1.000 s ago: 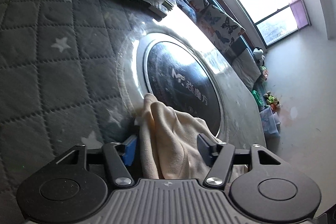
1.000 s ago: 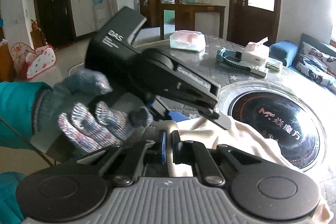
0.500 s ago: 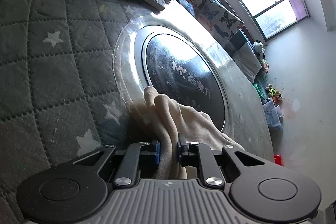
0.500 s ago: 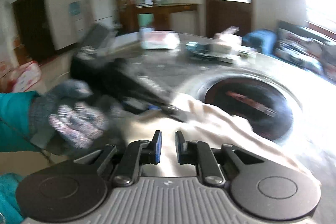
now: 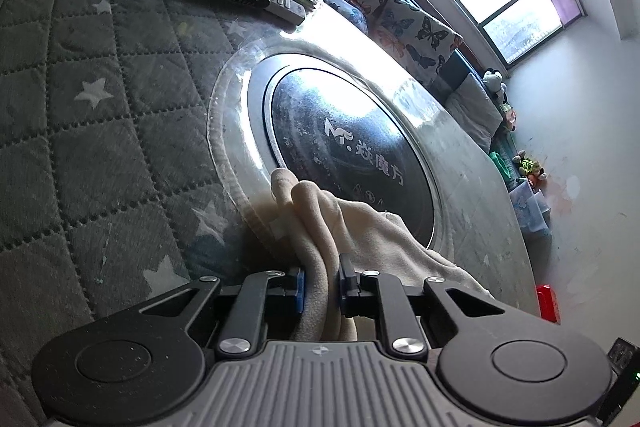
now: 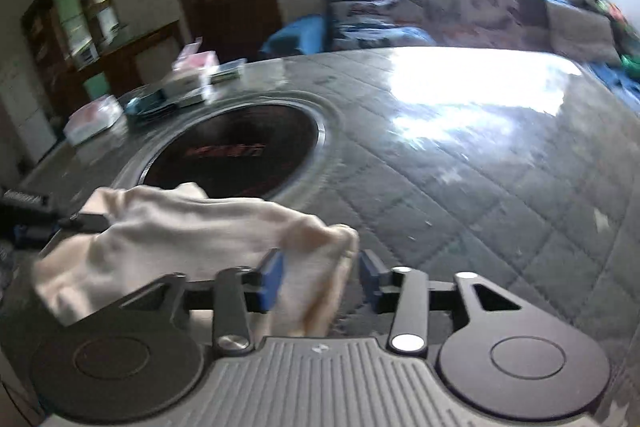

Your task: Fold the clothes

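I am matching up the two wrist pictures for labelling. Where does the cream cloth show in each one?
Left wrist view: the cream cloth sits bottom centre, bunched and pinched in the left claw, running up to the edge of the round black cooktop.
Right wrist view: the cloth lies lower left, one end between the open fingers of the right claw.
Shared landmark: the cooktop, just beyond the cloth in both.

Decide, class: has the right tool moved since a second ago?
Yes. The right tool has swung right: the round black cooktop, previously right of it, now sits to its left.
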Demonstrator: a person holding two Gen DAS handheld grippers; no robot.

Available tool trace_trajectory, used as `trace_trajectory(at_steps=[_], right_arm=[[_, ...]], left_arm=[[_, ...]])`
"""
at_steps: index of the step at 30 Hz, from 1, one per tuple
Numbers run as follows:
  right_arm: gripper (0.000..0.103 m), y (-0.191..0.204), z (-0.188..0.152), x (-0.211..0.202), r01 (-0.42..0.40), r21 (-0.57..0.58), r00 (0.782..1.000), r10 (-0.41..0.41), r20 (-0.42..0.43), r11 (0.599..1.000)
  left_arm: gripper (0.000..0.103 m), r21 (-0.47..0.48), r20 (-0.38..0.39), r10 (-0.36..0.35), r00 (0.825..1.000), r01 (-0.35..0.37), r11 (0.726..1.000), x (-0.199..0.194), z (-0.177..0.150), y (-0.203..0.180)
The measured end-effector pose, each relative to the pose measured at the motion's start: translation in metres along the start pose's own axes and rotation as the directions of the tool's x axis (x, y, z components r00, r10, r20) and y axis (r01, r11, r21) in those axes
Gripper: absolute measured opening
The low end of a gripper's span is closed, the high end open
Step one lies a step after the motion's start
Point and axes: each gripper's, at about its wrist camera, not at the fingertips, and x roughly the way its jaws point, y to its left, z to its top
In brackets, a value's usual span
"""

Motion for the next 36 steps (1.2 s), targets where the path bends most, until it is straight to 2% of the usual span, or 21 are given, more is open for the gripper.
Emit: trace_trajectory(at_steps=[3,6,8,10,16,22,28,36], right_arm=[[0.047,-0.008,-0.005,0.008,-0.022,0.075,1.000,0.022,-0.003,0.997],[0.044,-0.005,-0.008,0.010,-0.039,0.082,0.999,0.038,0.012,0.996],[0.033,-0.003,-0.008,0.010,-0.051,0.078,0.999,0.050,0.012,0.996],[0.014,-0.002,-0.007,0.009,-0.069,0.093,0.998,0.068,0.013,0.993],[0.011,-0.001,0.001,-0.010,-0.084,0.082,0.995,0.080,0.052,0.993],[0.011,-0.002,0.016,-0.041,-0.064,0.048,0.989,0.057,0.136,0.997],[0.011,-0.024,0.034,-0.065,0.031,0.053,0.977,-0.041,0.208,0.998],[0.011,-0.070,0.058,-0.081,0.170,0.091,0.946,-0.189,0.262,0.981]], left_arm=[[0.017,0.011,0.001,0.003,1.000,-0.003,1.000,0.001,0.000,-0.001],[0.017,0.028,0.003,0.010,1.000,-0.010,1.000,0.001,0.000,-0.003],[0.017,0.044,0.006,0.016,1.000,-0.016,0.999,0.001,-0.001,-0.005],[0.017,0.058,0.010,0.023,1.000,-0.023,0.998,0.001,-0.002,-0.006],[0.014,0.130,0.033,0.014,0.999,-0.018,0.991,-0.009,0.001,-0.022],[0.014,0.214,0.043,-0.026,0.999,0.016,0.977,-0.008,0.009,-0.059],[0.014,0.281,0.034,-0.066,0.997,0.054,0.958,0.021,0.014,-0.107],[0.014,0.355,0.000,-0.109,0.994,0.102,0.929,0.072,0.016,-0.173]])
